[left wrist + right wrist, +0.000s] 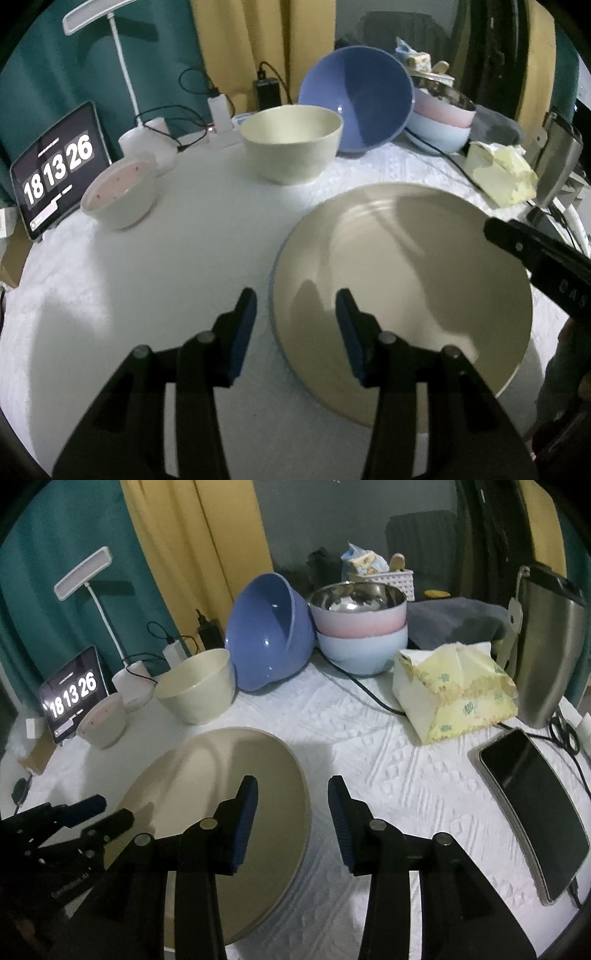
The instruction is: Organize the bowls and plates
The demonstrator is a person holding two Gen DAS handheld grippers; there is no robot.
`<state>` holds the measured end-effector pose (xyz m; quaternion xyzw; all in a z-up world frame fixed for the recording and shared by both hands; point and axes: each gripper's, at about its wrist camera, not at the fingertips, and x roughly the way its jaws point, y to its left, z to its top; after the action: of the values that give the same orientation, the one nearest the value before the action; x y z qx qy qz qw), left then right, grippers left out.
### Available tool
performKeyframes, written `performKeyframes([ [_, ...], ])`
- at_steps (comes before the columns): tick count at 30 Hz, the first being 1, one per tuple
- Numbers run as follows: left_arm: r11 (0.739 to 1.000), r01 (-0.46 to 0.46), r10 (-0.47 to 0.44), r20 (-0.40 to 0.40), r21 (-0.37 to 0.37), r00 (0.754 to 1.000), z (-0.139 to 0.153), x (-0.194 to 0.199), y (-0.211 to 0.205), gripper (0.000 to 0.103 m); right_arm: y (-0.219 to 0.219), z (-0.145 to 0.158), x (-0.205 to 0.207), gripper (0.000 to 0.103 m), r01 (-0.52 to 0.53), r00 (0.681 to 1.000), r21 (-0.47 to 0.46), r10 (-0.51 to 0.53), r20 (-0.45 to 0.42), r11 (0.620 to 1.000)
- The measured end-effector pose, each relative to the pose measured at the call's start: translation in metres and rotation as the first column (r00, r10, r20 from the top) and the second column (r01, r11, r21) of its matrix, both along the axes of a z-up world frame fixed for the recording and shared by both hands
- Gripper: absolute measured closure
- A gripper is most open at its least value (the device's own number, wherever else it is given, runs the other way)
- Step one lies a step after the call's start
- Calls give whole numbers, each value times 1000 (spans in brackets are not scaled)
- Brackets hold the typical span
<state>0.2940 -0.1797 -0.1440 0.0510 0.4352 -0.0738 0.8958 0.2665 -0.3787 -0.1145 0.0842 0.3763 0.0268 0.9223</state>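
A large beige plate (pixel 406 295) (pixel 221 812) lies flat on the white table, with a bluish edge showing under its left rim. My left gripper (pixel 295 306) (pixel 107 812) is open and straddles that left rim, one finger over the table and one over the plate, with neither pad pressing. My right gripper (pixel 291 790) is open astride the plate's right rim; one of its fingers (pixel 517 247) shows in the left wrist view. Behind stand a cream bowl (pixel 291 144) (pixel 195 686), a tilted blue bowl (pixel 358 99) (pixel 269 627), a small pink-lined bowl (pixel 118 192) (pixel 101 720), and a pink bowl stacked in a pale blue one (pixel 439 122) (pixel 360 627).
A tablet showing a clock (pixel 55 170) (pixel 72 694) and a white desk lamp (pixel 118 44) stand at the back left with chargers and cables. A tissue pack (pixel 454 690), a dark metal canister (pixel 546 642) and a flat dark tablet (pixel 535 812) fill the right side.
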Motion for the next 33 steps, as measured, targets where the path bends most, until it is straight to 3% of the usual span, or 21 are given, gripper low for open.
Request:
performKeyframes([
  [13,996,-42,34,-99,-77,995,-21,15,12,56,-4,-25,8,61,18,995,37,-14,-103,999],
  [23,989,-31,20,-73,-144,997,-27,22,14,54,-11,-32,8,60,22,994,121,-9,-107,992],
  [25,983,-53,42,-67,-175,997,-29,23,18,50,-9,-33,7,60,11,994,131,3,-108,991],
  [28,973,-116,103,-73,-200,992,-34,26,24,31,-4,-33,7,60,-6,994,136,22,-111,991],
  [30,964,-139,122,-87,-226,989,-36,27,28,29,0,-34,7,59,-17,992,149,35,-119,989],
  [33,971,-118,106,-65,-209,992,-36,26,25,29,3,-35,8,58,-9,993,137,25,-115,991],
])
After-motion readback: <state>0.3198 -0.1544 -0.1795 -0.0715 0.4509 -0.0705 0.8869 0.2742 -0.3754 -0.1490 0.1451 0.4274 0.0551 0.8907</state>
